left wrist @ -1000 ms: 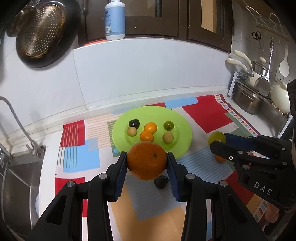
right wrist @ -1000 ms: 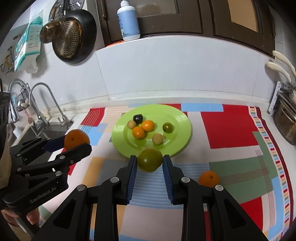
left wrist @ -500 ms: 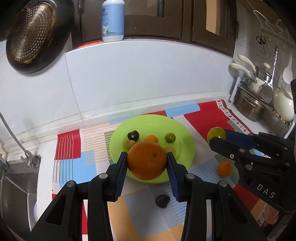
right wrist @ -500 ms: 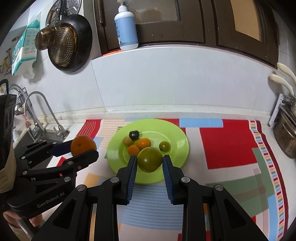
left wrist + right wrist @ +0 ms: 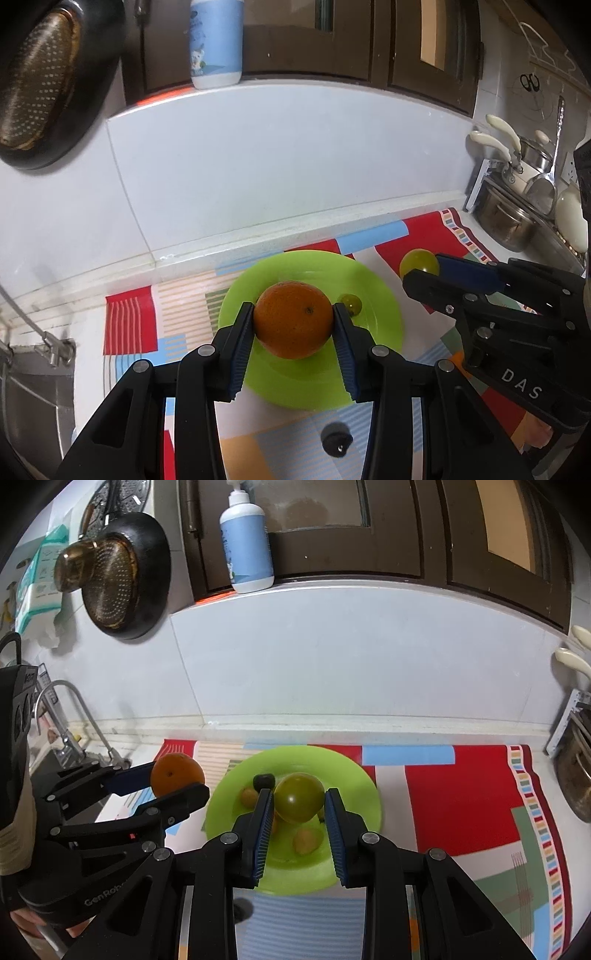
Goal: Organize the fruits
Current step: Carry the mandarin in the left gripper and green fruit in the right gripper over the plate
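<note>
My left gripper (image 5: 294, 325) is shut on a big orange (image 5: 293, 319), held over the near half of the green plate (image 5: 380, 314). My right gripper (image 5: 298, 804) is shut on a green round fruit (image 5: 299, 796) above the same plate (image 5: 364, 794). Small fruits lie on the plate: a dark one (image 5: 263, 781), tan ones (image 5: 307, 841) and a small green one (image 5: 350, 303). In the left wrist view the right gripper (image 5: 424, 271) shows at the right with its green fruit (image 5: 419, 261). In the right wrist view the left gripper (image 5: 177, 782) shows at the left with the orange (image 5: 177, 774).
A dark small fruit (image 5: 335, 436) lies on the patterned mat (image 5: 458, 805) in front of the plate. A sink and tap (image 5: 70, 723) are at the left, pots (image 5: 506, 218) at the right. A bottle (image 5: 246, 542) stands on the ledge above the white wall.
Both grippers have moved forward toward the wall with their fruits, from in front of the plate to over it. The loose fruits on the mat have slid down and out of sight.
</note>
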### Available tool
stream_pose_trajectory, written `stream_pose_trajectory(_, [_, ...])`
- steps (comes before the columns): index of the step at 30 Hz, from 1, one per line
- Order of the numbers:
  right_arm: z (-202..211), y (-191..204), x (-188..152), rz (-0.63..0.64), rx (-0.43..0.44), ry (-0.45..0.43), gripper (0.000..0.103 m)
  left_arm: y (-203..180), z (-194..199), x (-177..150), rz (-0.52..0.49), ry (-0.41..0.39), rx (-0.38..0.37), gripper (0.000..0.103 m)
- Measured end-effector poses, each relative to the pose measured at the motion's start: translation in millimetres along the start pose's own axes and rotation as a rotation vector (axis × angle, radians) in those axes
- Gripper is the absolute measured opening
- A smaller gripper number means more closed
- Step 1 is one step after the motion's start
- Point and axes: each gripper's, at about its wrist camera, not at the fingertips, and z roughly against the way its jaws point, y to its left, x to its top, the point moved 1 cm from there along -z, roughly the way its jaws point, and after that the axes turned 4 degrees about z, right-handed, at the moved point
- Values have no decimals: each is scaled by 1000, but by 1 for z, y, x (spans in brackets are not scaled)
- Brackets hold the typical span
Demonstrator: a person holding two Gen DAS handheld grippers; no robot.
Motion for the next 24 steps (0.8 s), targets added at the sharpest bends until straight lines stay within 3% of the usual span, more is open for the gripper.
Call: stream_pose_trajectory(24, [-103, -40, 14, -68, -14, 160, 30, 4, -106, 26, -55, 133, -48, 41])
